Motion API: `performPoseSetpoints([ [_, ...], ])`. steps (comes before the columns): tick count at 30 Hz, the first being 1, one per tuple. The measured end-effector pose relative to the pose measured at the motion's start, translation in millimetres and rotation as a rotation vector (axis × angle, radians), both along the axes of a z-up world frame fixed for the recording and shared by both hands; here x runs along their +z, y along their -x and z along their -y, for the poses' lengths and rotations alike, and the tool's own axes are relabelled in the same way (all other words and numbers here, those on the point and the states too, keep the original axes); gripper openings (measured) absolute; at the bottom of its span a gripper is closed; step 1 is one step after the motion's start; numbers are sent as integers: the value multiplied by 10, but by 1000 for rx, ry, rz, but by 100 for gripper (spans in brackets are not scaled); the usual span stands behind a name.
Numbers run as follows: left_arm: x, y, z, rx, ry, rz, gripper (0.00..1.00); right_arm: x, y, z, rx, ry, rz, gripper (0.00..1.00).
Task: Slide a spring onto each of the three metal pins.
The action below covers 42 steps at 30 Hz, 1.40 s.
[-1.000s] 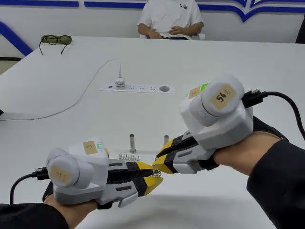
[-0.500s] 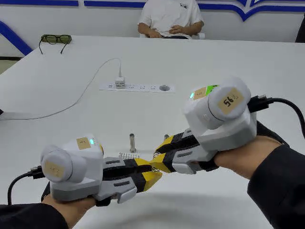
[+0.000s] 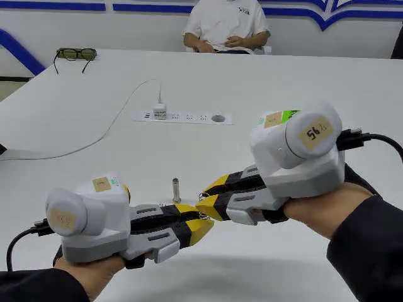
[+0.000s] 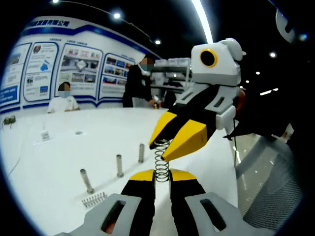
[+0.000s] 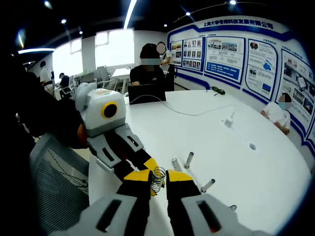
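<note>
White table bearing pins, spring, power strip

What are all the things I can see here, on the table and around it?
table: one, white, stretching ahead
metal pins: three, grey, upright in a row on the table
loose spring: one, silver, lying beside the pins
held spring: one, silver, in the air above the table
power strip: one, white, mid-table
charger: one, white, plugged into the strip
glasses: one pair, dark, table's far left corner
seated person: one, white shirt, at the far edge
mesh chair: one, grey, beside the table
left claw: one, yellow-and-black, shut on one end of the held spring
right claw: one, same colours, shut on its other end
left hand, right hand: one each, holding the claws
</note>
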<state>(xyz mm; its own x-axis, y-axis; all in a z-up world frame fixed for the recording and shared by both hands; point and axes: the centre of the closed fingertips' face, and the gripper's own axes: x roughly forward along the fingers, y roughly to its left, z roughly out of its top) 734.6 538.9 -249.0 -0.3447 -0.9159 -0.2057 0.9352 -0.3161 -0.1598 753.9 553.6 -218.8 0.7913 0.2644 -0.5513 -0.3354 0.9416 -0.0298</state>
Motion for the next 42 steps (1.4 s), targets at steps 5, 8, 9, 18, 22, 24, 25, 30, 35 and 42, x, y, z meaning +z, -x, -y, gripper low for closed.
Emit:
performPoseSetpoints([
  [5,48,8,8,2,15,2,10,29,-12,1,-9,-25,13,13],
  [8,62,2,16,3,20,6,10,42,-15,4,-15,-30,19,12],
  [9,64,-4,18,5,21,7,10,46,-18,7,-16,-30,20,12],
  [18,85,9,21,-4,36,108,12,62,-24,7,-18,-22,26,12],
  [22,99,23,25,-11,41,136,16,63,-32,9,-18,-21,27,12],
  [24,105,19,26,-9,43,140,17,62,-34,11,-18,-20,28,12],
  [25,108,12,28,-6,45,143,18,62,-34,11,-19,-19,28,12],
  [30,117,-43,22,14,48,152,21,73,-37,26,-22,-19,36,12],
  [35,128,-114,7,37,53,169,24,76,-42,48,-28,-21,44,12],
  [42,122,-183,-30,56,48,199,29,78,-54,96,-42,-21,56,12],
])
